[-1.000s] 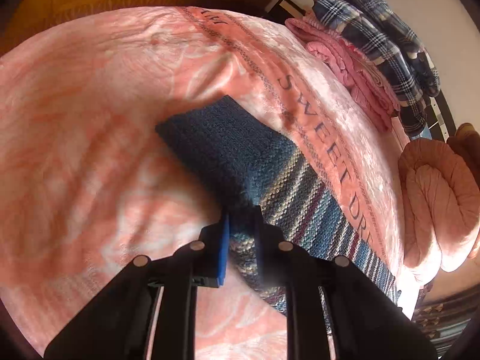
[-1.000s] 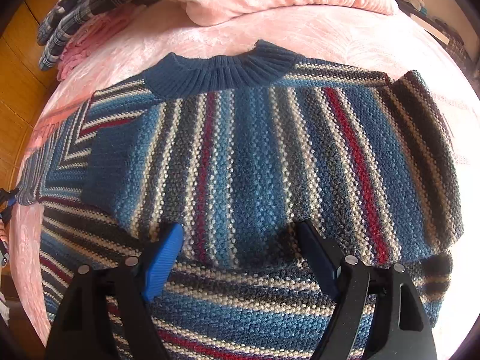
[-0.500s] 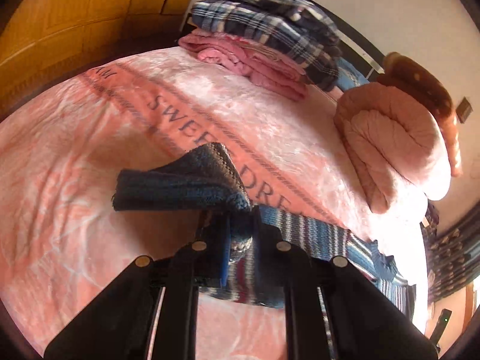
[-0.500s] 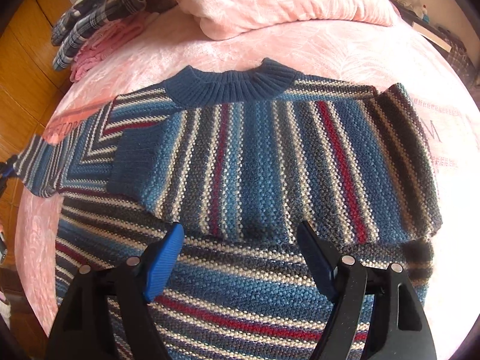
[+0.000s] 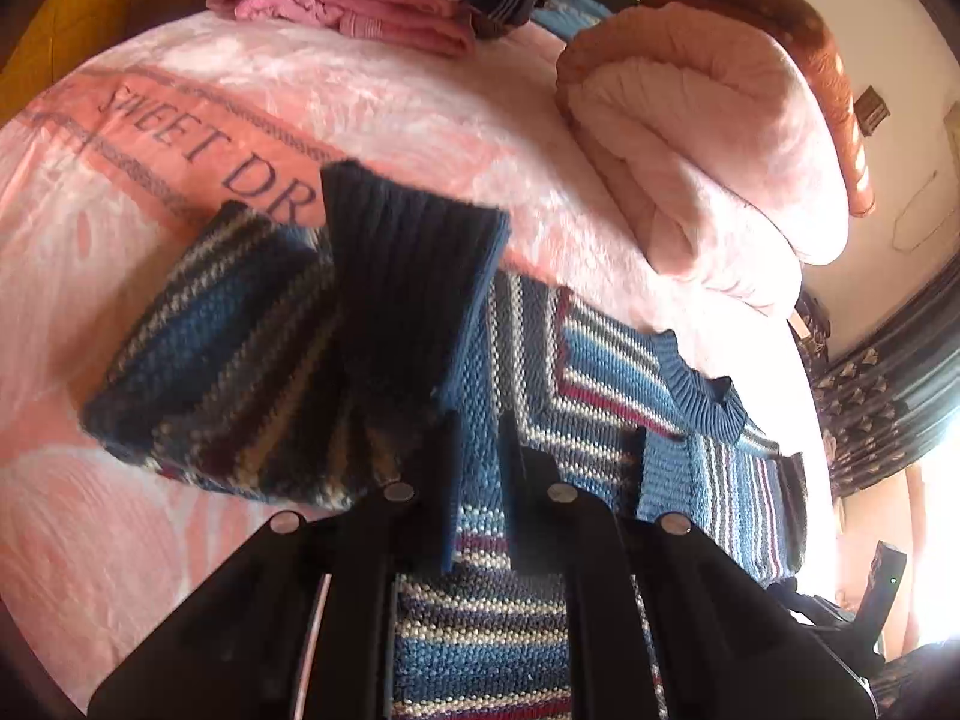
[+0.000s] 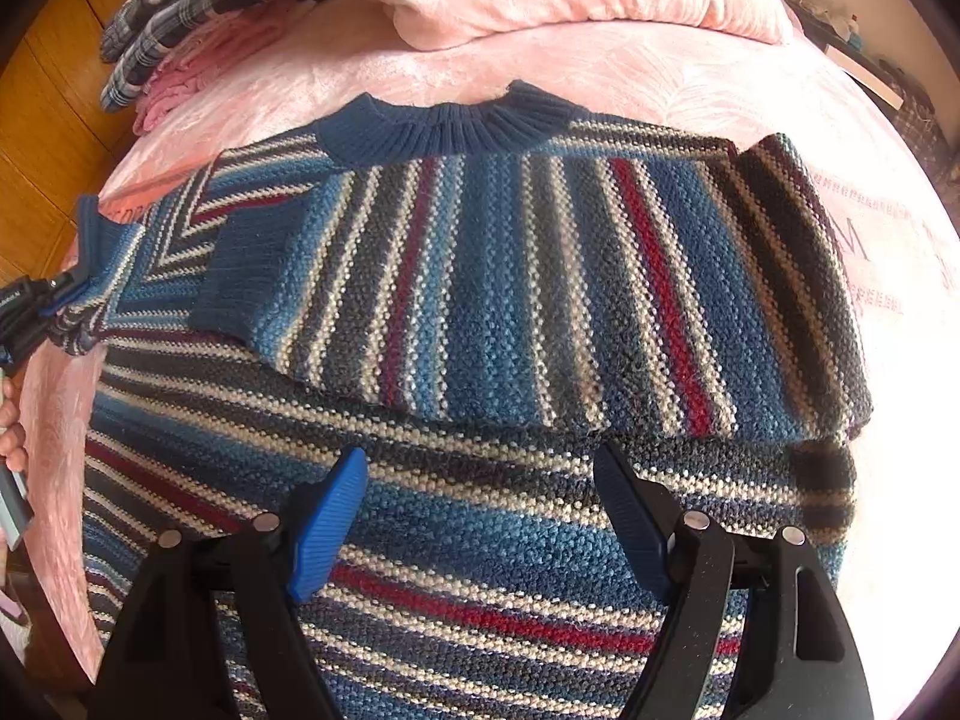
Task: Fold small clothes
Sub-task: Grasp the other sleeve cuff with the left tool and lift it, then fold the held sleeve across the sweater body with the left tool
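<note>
The striped sweater (image 6: 480, 312) lay flat on the pink bedspread (image 6: 630, 78), its right sleeve (image 6: 540, 300) already folded across the chest. The step in hand looked like the second sleeve fold: the left tongs (image 5: 477, 480) were clamped on the left sleeve (image 5: 252, 360) near its dark ribbed cuff (image 5: 408, 282), lifted above the bed. Next, that sleeve probably had to be carried over the body and laid flat. The right tongs (image 6: 480, 516) hung wide apart over the lower body, gripping nothing. No containers showed; folded clothes (image 5: 372, 6) sat stacked far off.
</note>
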Demonstrator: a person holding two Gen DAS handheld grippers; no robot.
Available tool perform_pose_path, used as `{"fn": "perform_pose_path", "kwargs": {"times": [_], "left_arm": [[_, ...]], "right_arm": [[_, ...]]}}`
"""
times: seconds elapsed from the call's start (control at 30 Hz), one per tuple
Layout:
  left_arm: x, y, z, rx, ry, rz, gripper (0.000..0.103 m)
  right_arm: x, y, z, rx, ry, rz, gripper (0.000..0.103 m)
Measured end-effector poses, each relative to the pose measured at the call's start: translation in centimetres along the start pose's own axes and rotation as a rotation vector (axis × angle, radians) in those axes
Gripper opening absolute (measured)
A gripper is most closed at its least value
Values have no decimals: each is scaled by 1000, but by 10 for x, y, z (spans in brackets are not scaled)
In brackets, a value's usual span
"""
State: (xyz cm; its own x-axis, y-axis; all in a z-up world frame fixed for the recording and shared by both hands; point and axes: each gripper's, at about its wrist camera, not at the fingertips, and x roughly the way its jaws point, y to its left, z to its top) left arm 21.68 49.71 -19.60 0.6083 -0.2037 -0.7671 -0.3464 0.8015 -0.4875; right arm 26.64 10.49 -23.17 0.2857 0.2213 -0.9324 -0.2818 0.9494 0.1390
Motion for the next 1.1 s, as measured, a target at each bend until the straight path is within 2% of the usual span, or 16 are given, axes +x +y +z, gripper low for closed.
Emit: {"fn": "perform_pose_path", "kwargs": {"times": [0.1,0.13,0.17,0.23,0.4,0.43,0.53,0.6,0.7,0.73,0.87,0.97,1.1], "left_arm": [[-22,12,-4,-34,-26,-41,23],[-35,17,-4,-40,-55,-53,32],[-48,21,-1,-41,-92,-40,40],[-66,32,6,-56,-150,-9,44],[-71,65,26,-168,-147,-22,45],[-72,71,26,-182,-146,-20,49],[-63,87,29,-186,-112,42,51],[-48,95,31,-165,-34,95,51],[-17,105,30,-91,120,241,51],[-12,106,30,-65,134,255,51],[-23,105,34,-34,119,220,56],[-51,112,33,-71,39,182,66],[-83,132,31,-109,-30,196,69]], "right_arm": [[-6,4,0,-18,-5,5,78],[-8,7,0,-29,-10,3,78],[-10,10,1,-37,-13,4,78],[-12,17,6,-37,-16,16,78],[-12,55,25,-18,-10,122,78],[-12,67,30,-29,-6,141,78],[-9,110,50,-74,8,181,78],[-7,141,63,-116,11,198,78],[-2,185,81,-165,6,221,78],[0,198,87,-172,8,232,78],[15,247,104,-183,34,282,78],[29,285,112,-211,54,298,78],[47,332,114,-275,77,275,78]]}}
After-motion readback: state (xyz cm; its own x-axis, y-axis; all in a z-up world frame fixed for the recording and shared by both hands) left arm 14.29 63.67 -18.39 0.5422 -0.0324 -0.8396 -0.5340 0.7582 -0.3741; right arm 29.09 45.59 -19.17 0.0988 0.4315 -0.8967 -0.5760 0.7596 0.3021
